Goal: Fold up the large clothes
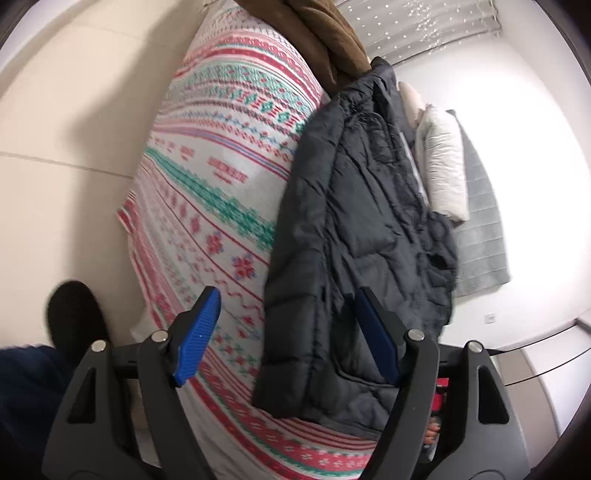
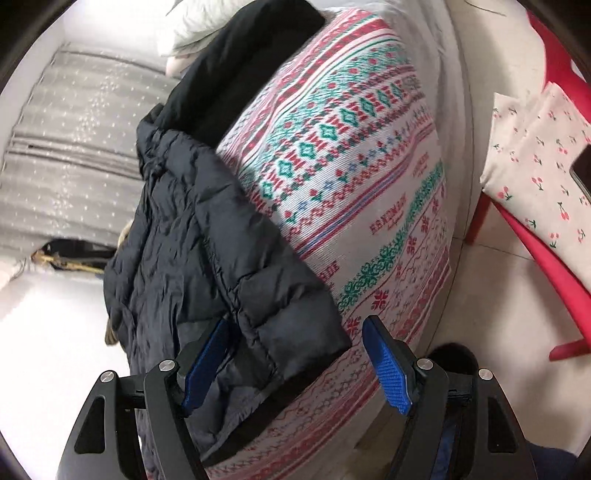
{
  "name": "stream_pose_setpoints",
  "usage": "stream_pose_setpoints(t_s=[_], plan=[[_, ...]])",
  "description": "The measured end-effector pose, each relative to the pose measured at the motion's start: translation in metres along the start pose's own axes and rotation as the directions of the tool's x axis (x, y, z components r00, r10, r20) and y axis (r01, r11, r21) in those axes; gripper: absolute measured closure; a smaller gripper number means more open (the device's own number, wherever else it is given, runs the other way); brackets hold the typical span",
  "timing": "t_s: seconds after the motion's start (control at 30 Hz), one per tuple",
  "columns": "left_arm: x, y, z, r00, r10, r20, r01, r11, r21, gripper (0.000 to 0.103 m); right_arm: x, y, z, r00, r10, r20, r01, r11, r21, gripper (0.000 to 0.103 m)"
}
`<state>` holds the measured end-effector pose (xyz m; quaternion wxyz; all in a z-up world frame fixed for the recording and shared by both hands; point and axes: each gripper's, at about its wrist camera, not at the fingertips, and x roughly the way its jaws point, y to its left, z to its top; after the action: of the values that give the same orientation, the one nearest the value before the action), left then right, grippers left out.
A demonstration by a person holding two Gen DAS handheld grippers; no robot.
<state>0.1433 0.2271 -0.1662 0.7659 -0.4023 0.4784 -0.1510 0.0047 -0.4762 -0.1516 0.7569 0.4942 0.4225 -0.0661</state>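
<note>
A dark puffer jacket (image 1: 351, 206) lies lengthwise on a bed covered by a red, green and white patterned sheet (image 1: 221, 147). My left gripper (image 1: 288, 295) hovers open over the jacket's near long edge, one pad above the sheet and the other above the jacket. In the right wrist view the jacket (image 2: 192, 229) rests on the same sheet (image 2: 351, 166). My right gripper (image 2: 298, 321) is open too, and the jacket's lower corner sits between its fingers with neither pad pressing on it.
A brown garment (image 1: 317, 33), a white pillow (image 1: 443, 166) and a grey blanket (image 1: 484, 236) lie beyond the jacket. A black garment (image 2: 240, 66) lies at its far end. A red chair (image 2: 546, 258) with a cherry-print cushion (image 2: 535, 147) stands beside the bed. A person's dark shoe (image 1: 74, 314) is on the floor.
</note>
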Motion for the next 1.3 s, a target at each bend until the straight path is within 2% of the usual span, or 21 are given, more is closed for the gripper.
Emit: stream_pose_setpoints(t_s=[0.07,0.13,0.17,0.2,0.3,0.47,0.6,0.73,0.8,0.93,1.07,1.17,1.3], plan=[[0.000,-0.002,-0.002,1.000,-0.028,0.013,0.028,1.000,-0.002,0.028,-0.003,0.003,-0.002,1.000,0.024,0.016,-0.024,1.000,-0.014,0.044],[-0.004,-0.005,-0.004,0.999,-0.019,0.040,0.018,1.000,0.017,0.044,-0.006,0.007,-0.004,0.999,0.033,0.023,-0.032,0.999,-0.032,0.073],[-0.006,-0.010,-0.005,0.998,0.001,0.056,-0.003,0.999,0.045,0.063,-0.008,0.011,-0.006,0.999,0.018,0.026,-0.017,0.999,-0.047,0.078],[-0.007,-0.012,-0.006,0.998,0.012,0.055,-0.015,0.998,0.059,0.073,-0.010,0.019,-0.006,0.999,0.017,0.040,-0.014,0.997,-0.070,0.085],[-0.011,-0.020,-0.007,0.997,0.007,0.079,-0.014,0.996,0.090,0.089,-0.018,0.040,-0.012,0.995,-0.006,0.097,0.021,0.987,-0.159,0.094],[-0.033,-0.052,-0.009,0.984,0.056,0.171,-0.091,0.975,0.203,0.093,-0.040,0.054,-0.018,0.980,0.049,0.195,-0.011,0.982,-0.188,0.098],[-0.057,-0.068,-0.010,0.971,0.037,0.236,-0.093,0.969,0.230,0.094,-0.062,0.058,-0.025,0.967,0.089,0.240,-0.035,0.975,-0.221,0.099],[-0.076,-0.075,-0.014,0.961,0.031,0.276,-0.101,0.965,0.242,0.095,-0.082,0.056,-0.030,0.951,0.149,0.271,-0.092,0.973,-0.214,0.100],[-0.080,-0.078,-0.019,0.957,0.047,0.287,-0.124,0.959,0.256,0.095,-0.095,0.056,-0.036,0.943,0.176,0.282,-0.119,0.971,-0.208,0.100],[-0.093,-0.082,-0.030,0.954,0.066,0.294,-0.150,0.950,0.273,0.095,-0.112,0.060,-0.049,0.941,0.178,0.288,-0.112,0.966,-0.234,0.100],[-0.104,-0.077,-0.039,0.959,0.083,0.272,-0.153,0.957,0.247,0.095,-0.125,0.055,-0.062,0.940,0.196,0.278,-0.131,0.963,-0.235,0.100],[-0.120,-0.076,-0.050,0.955,0.091,0.284,-0.162,0.958,0.237,0.095,-0.139,0.051,-0.072,0.930,0.220,0.296,-0.153,0.961,-0.231,0.100],[-0.141,-0.078,-0.063,0.955,0.066,0.290,-0.136,0.964,0.230,0.095,-0.159,0.047,-0.086,0.912,0.263,0.314,-0.195,0.953,-0.232,0.100]])
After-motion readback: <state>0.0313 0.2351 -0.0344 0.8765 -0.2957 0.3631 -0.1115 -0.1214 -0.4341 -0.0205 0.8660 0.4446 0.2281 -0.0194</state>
